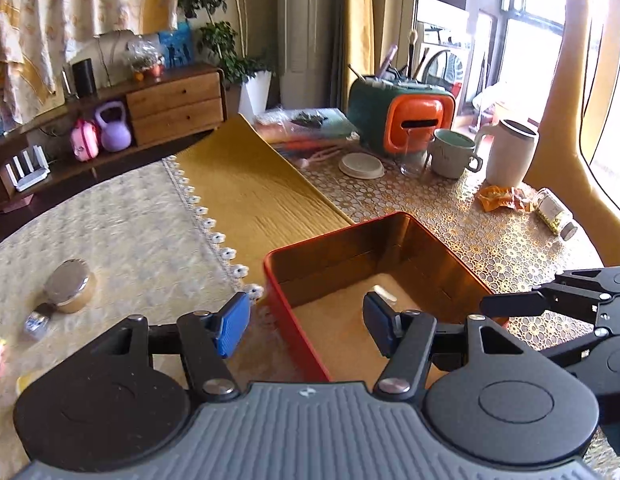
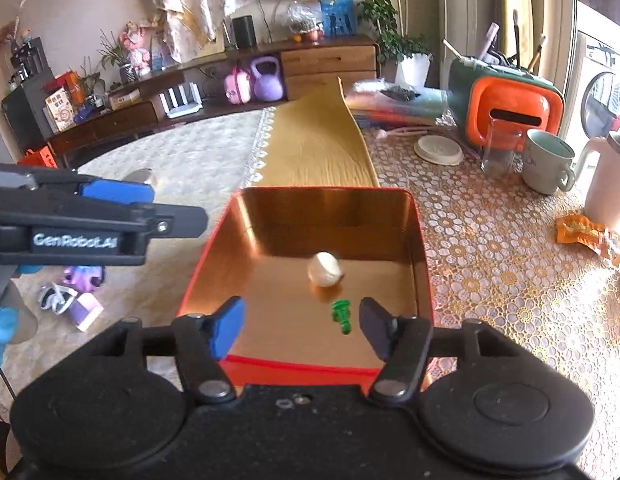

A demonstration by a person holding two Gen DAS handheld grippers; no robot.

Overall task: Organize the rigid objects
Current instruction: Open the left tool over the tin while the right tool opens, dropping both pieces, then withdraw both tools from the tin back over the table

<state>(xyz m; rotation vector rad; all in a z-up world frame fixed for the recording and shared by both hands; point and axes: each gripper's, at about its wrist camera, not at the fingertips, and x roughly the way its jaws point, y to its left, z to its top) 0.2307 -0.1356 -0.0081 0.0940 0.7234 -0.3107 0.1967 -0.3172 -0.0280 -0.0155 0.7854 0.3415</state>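
Sunlit living-room clutter surrounds a desk (image 2: 490, 280) under lace and gold-patterned cloths, and at its middle stands the red rectangular metal tin (image 2: 424, 264) with a coppery inside, open at the top. Two things lie in it, counted from the right wrist view: one white rounded lump (image 2: 325, 269) near the middle of the floor and one small green plastic piece (image 2: 341, 315) just in front of it, closer to the near wall. The right gripper (image 2: 301, 322) hangs over the tin's near edge with its fingers apart and nothing between them; the green piece sits almost between the fingertips and below them. The left gripper (image 1: 307, 322) is also spread and empty, straddling the tin's left wall, one finger outside and one over the inside. What remains to be gathered lies to the left on the cream cloth: one round silver-topped tin (image 1: 69, 285) with one small silvery piece (image 1: 37, 322) beside it, and, in the right wrist view, one purple toy figure (image 2: 83, 276) and one small lilac box (image 2: 83, 310) with a black-and-white item against it. All of these lie on the left hand's side, so the left gripper is probably the nearer for the next pickup, reaching away from the tin.
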